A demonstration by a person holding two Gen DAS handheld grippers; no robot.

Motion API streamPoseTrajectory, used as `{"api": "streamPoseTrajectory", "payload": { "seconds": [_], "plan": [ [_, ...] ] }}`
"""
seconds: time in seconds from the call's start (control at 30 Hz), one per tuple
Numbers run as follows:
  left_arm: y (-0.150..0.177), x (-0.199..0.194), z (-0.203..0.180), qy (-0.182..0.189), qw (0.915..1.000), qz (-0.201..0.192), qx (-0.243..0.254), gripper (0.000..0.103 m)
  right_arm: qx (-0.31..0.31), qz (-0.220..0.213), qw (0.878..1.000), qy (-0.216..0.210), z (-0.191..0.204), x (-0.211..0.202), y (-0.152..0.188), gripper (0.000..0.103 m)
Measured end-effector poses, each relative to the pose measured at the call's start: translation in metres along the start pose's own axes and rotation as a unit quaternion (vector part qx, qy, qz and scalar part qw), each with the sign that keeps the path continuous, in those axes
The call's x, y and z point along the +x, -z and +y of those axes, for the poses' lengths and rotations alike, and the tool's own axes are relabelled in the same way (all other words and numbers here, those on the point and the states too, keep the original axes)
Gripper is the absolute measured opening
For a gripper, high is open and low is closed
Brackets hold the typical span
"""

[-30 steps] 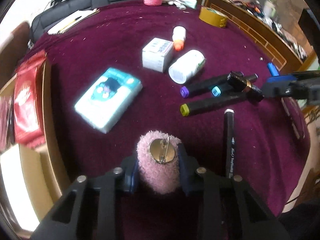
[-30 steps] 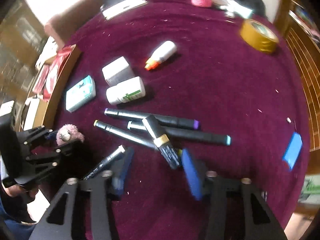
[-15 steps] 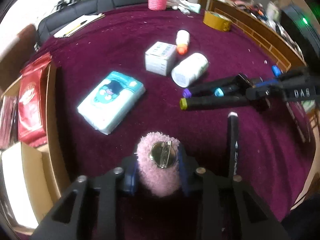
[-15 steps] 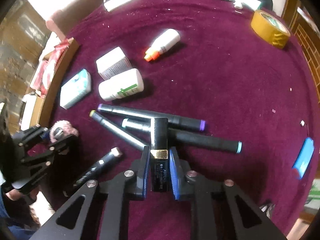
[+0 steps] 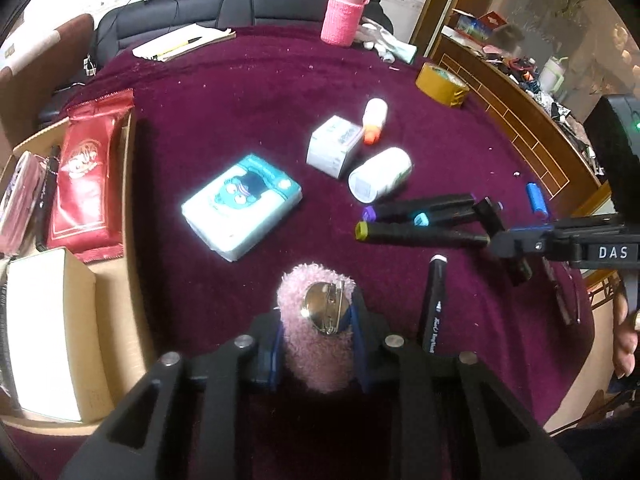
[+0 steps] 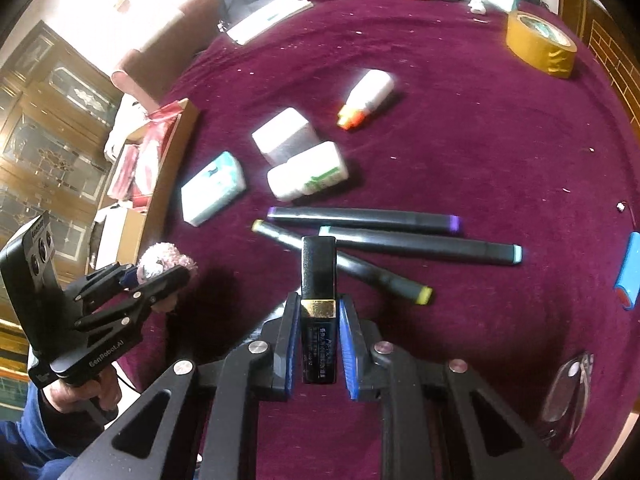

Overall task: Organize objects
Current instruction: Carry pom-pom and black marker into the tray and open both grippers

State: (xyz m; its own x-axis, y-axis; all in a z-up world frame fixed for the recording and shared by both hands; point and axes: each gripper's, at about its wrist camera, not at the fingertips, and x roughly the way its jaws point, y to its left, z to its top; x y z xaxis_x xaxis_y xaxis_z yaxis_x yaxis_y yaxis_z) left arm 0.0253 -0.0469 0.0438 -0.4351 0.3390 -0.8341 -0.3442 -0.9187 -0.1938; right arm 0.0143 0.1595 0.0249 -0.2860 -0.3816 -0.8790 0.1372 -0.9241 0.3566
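Observation:
My left gripper (image 5: 316, 332) is shut on a pink fuzzy brooch (image 5: 316, 344) with a metal pin back, held above the maroon tablecloth (image 5: 240, 92); it also shows in the right wrist view (image 6: 160, 270). My right gripper (image 6: 319, 334) is shut on a black tube with a gold band (image 6: 319, 280), lifted over three black markers (image 6: 392, 246). In the left wrist view the right gripper (image 5: 504, 240) sits at the right, by the markers (image 5: 420, 236). Another black pen (image 5: 434, 300) lies near the left gripper.
A tissue pack (image 5: 242, 206), white box (image 5: 334, 146), white bottle (image 5: 380, 174), orange-capped bottle (image 5: 374, 120), tape roll (image 5: 442, 84) and pink cup (image 5: 344, 16) are on the cloth. A cardboard box with red packets (image 5: 86, 176) stands left. A blue lighter (image 6: 628, 276) lies right.
My right gripper closed on the black tube and lifted it off the markers. The left gripper kept its hold on the brooch and moved little.

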Motion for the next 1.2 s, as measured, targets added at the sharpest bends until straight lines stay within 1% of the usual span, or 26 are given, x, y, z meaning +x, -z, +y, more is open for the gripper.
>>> {"api": "streamPoseTrajectory", "payload": {
  "seconds": [0.17,0.33,0.57,0.67,0.77,0.9,1.03,1.1,1.2],
  "plan": [
    [0.001,-0.016,0.008,0.003,1.0000,-0.009,-0.001,0.026,-0.008,0.000,1.000,-0.014,0.024,0.005,0.000,0.020],
    [0.001,-0.037,0.026,0.002,0.9997,-0.024,-0.009,0.026,-0.019,0.003,0.999,-0.030,0.055,0.013,-0.006,0.020],
    [0.000,-0.070,0.066,-0.001,0.9982,-0.048,-0.036,0.027,-0.044,0.006,0.998,-0.049,0.106,0.026,-0.022,0.021],
    [-0.002,-0.083,0.087,-0.011,0.9973,-0.056,-0.046,0.027,-0.056,0.007,0.997,-0.057,0.130,0.035,-0.034,0.021],
    [-0.005,-0.092,0.114,-0.021,0.9963,-0.061,-0.057,0.027,-0.063,0.011,0.996,-0.068,0.155,0.046,-0.049,0.021],
    [-0.013,-0.096,0.149,-0.029,0.9941,-0.066,-0.081,0.027,-0.071,0.015,0.994,-0.077,0.189,0.063,-0.079,0.021],
    [-0.024,-0.088,0.183,-0.030,0.9909,-0.068,-0.112,0.027,-0.080,0.019,0.993,-0.080,0.224,0.086,-0.114,0.021],
    [-0.028,-0.083,0.197,-0.036,0.9894,-0.065,-0.125,0.027,-0.077,0.022,0.994,-0.081,0.238,0.099,-0.131,0.021],
    [-0.033,-0.071,0.213,-0.032,0.9868,-0.060,-0.147,0.027,-0.080,0.027,0.993,-0.078,0.255,0.118,-0.152,0.021]
  ]
}}
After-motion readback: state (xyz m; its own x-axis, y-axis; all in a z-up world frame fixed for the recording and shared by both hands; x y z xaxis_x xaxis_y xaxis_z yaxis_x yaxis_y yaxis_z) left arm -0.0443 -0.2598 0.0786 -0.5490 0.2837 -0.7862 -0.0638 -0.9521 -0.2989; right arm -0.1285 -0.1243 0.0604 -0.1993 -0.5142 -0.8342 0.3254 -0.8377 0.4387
